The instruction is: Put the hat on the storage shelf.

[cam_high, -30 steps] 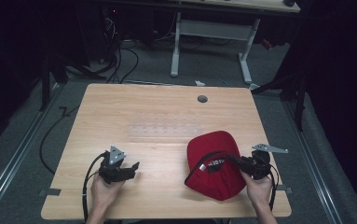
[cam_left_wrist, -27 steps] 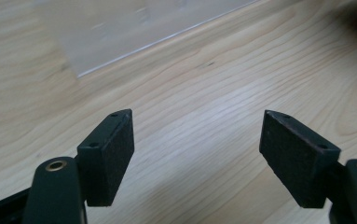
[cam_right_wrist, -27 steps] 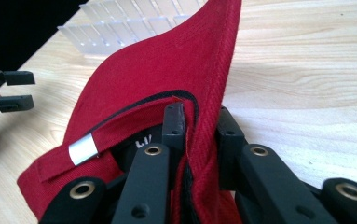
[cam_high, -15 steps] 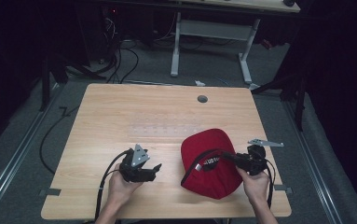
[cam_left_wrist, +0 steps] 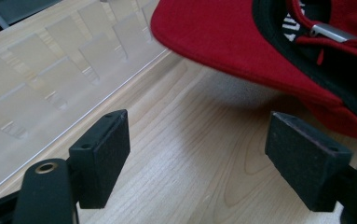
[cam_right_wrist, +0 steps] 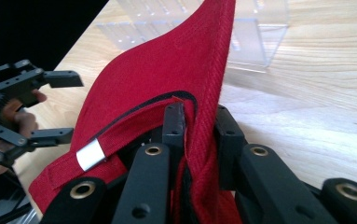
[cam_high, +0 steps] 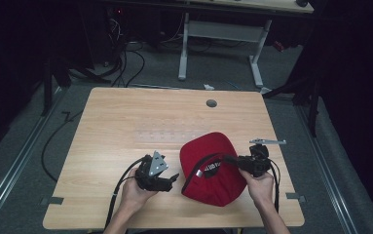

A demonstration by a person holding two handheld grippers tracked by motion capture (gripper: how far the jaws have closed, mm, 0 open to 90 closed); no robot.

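A red cap (cam_high: 213, 183) lies upside down on the wooden table (cam_high: 116, 122), near the front right, with its black sweatband and rear strap showing. My right gripper (cam_high: 227, 159) is shut on the cap's rear edge by the strap; in the right gripper view the red fabric (cam_right_wrist: 167, 60) is pinched between the two jaws (cam_right_wrist: 199, 125) and the cap tilts up. My left gripper (cam_high: 173, 178) stands open just left of the cap, with nothing between its pads (cam_left_wrist: 102, 154). The cap's brim (cam_left_wrist: 232, 42) hangs right above and ahead of them.
A clear plastic rack (cam_high: 167, 136) with several slots sits on the table just beyond the cap, also seen as a clear plastic rack (cam_left_wrist: 59, 65) in the left gripper view. A round cable hole (cam_high: 211, 103) is at the table's back edge. Another desk stands beyond.
My left gripper has moved right across the table's front, up close to the cap. The right gripper has shifted the held cap slightly left.
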